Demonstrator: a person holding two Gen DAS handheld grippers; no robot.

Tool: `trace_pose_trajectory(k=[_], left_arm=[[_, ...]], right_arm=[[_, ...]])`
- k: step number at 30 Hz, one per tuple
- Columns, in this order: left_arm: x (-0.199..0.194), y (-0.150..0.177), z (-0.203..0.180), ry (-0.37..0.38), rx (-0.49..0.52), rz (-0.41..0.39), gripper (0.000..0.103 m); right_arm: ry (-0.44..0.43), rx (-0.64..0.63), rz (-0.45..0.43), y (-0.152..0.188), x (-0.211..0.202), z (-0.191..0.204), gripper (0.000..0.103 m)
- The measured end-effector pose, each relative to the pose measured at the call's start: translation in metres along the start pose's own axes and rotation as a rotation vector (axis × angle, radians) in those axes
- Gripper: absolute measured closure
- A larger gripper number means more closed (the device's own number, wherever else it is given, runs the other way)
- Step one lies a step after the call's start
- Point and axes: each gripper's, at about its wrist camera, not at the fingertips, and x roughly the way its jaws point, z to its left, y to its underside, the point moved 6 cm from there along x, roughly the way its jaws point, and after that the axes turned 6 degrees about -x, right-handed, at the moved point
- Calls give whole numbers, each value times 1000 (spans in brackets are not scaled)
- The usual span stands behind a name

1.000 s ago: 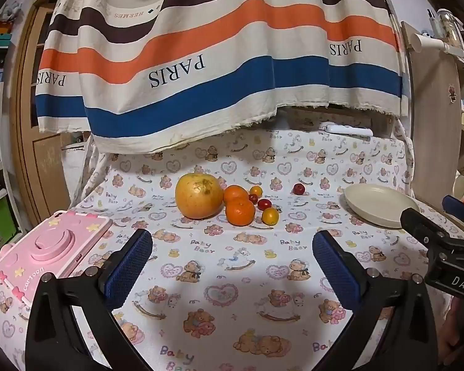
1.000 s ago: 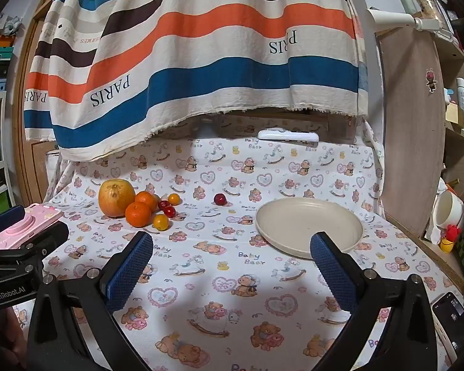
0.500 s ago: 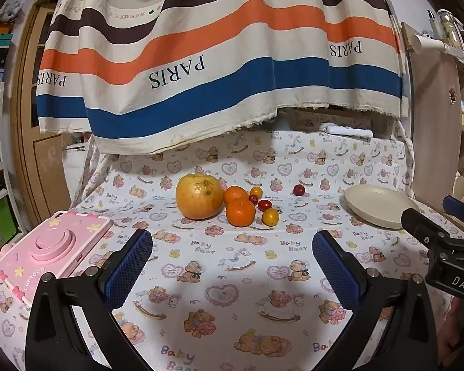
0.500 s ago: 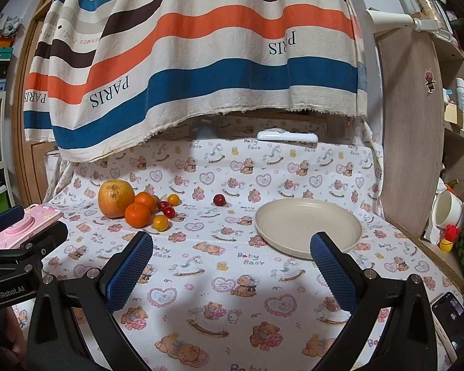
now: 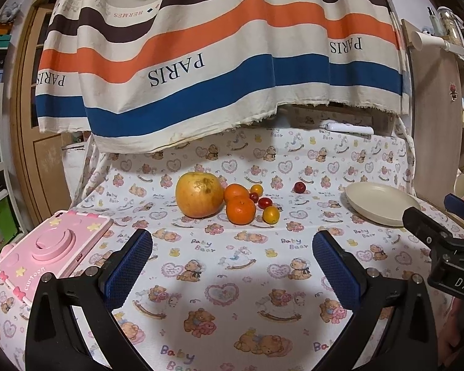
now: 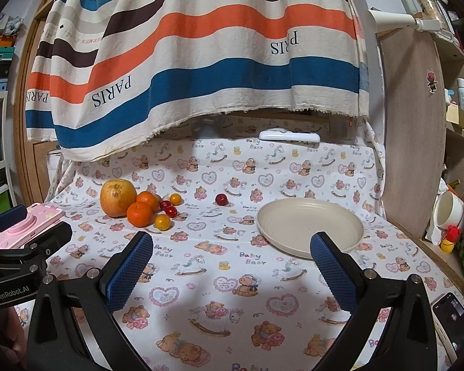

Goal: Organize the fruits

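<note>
A large yellow-orange apple [image 5: 199, 195] lies on the bear-print cloth with two oranges [image 5: 240, 210] and several small red and yellow tomatoes [image 5: 270, 214] beside it. One red fruit [image 5: 299, 187] lies apart to the right. An empty beige plate [image 5: 380, 204] sits at the right; it also shows in the right wrist view [image 6: 309, 225]. The fruit cluster [image 6: 139, 213] shows there at left. My left gripper [image 5: 232, 241] is open and empty, short of the fruit. My right gripper [image 6: 232, 244] is open and empty, near the plate's front edge.
A pink toy camera [image 5: 46, 247] lies at the table's left. A striped cloth [image 5: 216, 61] hangs over the back. A white remote [image 6: 289, 136] lies at the back. A wooden panel [image 6: 417, 123] and a cup [image 6: 448, 210] stand right. A phone [image 6: 451, 315] lies front right.
Both views have shifted only slightly; both grippers stay open and the fruit and plate have not moved.
</note>
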Motion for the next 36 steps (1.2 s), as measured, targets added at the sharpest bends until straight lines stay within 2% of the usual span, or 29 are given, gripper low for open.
trace_pose_trajectory(k=[10, 15, 36], left_arm=[[-1, -1, -1, 1, 0, 0, 0], [-2, -1, -5, 26, 9, -2, 0], [-3, -1, -3, 20, -3, 0, 0]], right_arm=[[-2, -1, 1, 0, 0, 0, 0], [-1, -1, 1, -1, 0, 0, 0], [-1, 0, 1, -1, 0, -1, 0]])
